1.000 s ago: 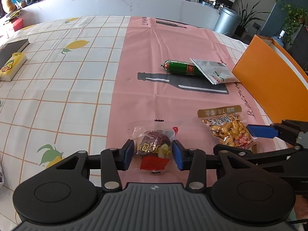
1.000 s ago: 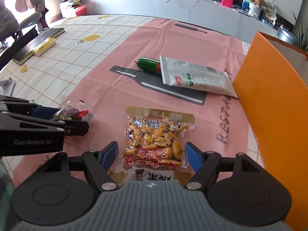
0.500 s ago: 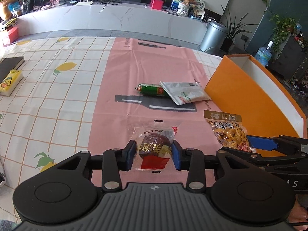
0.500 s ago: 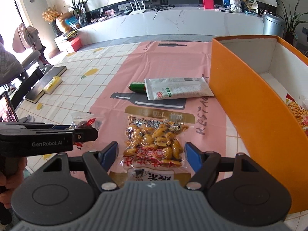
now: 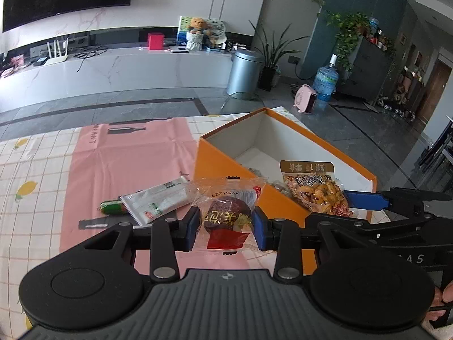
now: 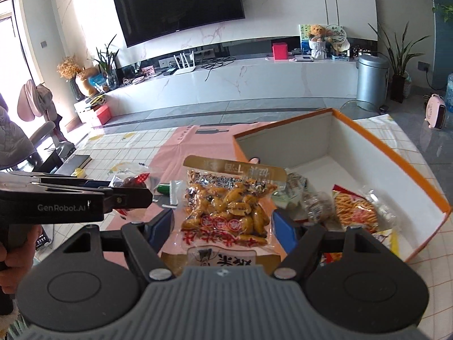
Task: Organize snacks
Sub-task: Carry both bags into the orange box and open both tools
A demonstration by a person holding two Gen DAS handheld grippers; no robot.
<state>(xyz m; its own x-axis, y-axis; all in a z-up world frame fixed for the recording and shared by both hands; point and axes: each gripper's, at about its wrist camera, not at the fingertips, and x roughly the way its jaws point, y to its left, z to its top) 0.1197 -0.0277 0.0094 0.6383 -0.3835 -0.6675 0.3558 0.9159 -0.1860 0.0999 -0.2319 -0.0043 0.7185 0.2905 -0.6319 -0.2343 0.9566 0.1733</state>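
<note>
both tools have risen off the table (image 5: 42,175); left tool (image 5: 225,228) grips date packet (image 5: 226,215), right tool (image 6: 223,226) peanut bag (image 6: 226,212)

Far ahead of the gripper, a large dark television (image 6: 181,5) is mounted on a marbled wall. Below it, a long white console (image 5: 119,68) is seen, on which a red box (image 5: 155,41), a white router (image 5: 56,53) and a teddy bear (image 5: 196,25) are set. A silver bin (image 5: 245,70) is placed ahead and slightly right, a potted plant (image 5: 271,56) just beside it. Further right, a water bottle (image 5: 325,82) and a small pink heater (image 5: 304,103) are stood on the grey floor. To the gripper's far left, a chair (image 6: 42,133) is draped with clothing.
</note>
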